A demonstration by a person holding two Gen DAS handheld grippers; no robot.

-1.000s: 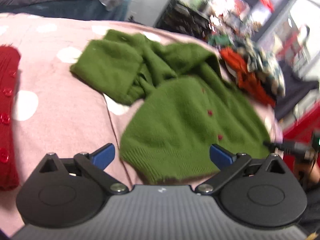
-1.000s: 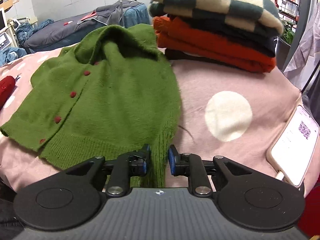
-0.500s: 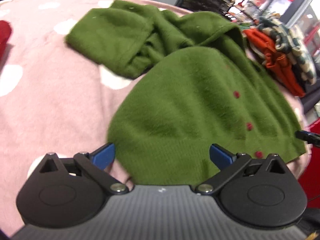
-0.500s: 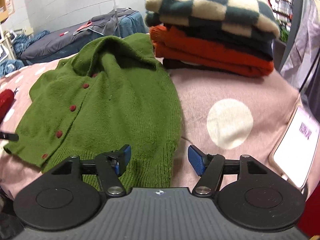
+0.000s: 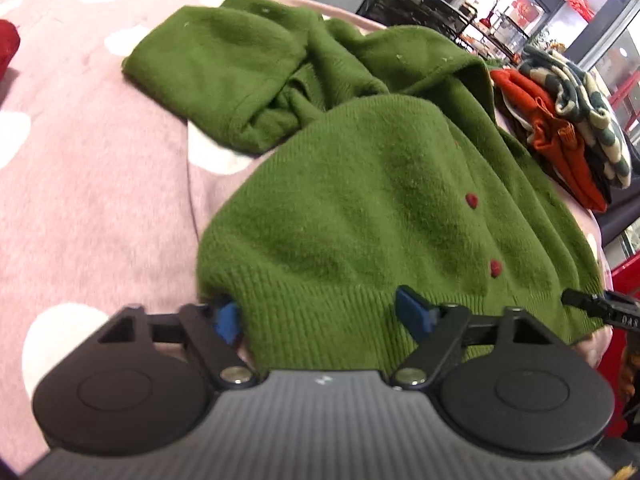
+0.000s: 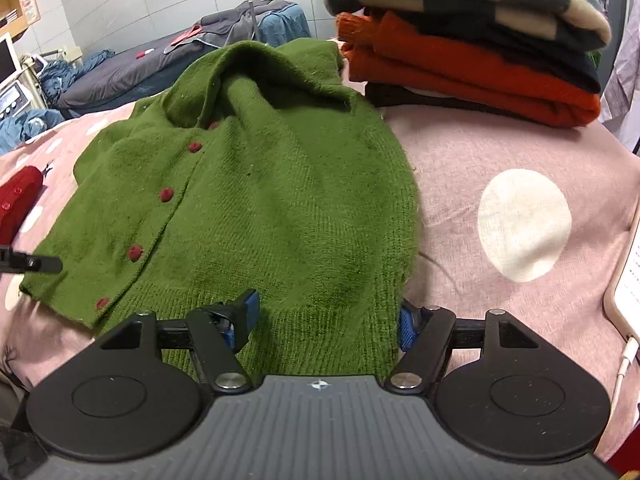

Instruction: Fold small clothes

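Phone (image 6: 628, 280), seemingly charging; spotted pink cover (image 6: 500, 152).

Folded stack (image 6: 472, 40) blocks far right (blanket (image 6: 480, 152) before it bare).

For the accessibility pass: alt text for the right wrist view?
A green cardigan with red buttons lies on a pink dotted blanket, its ribbed hem between the open jaws of the right gripper. A stack of folded sweaters sits behind; a phone lies at right.

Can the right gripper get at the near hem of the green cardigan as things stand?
Probably yes: the right gripper is open and already straddles the ribbed hem of the green cardigan, with nothing lying over that corner.
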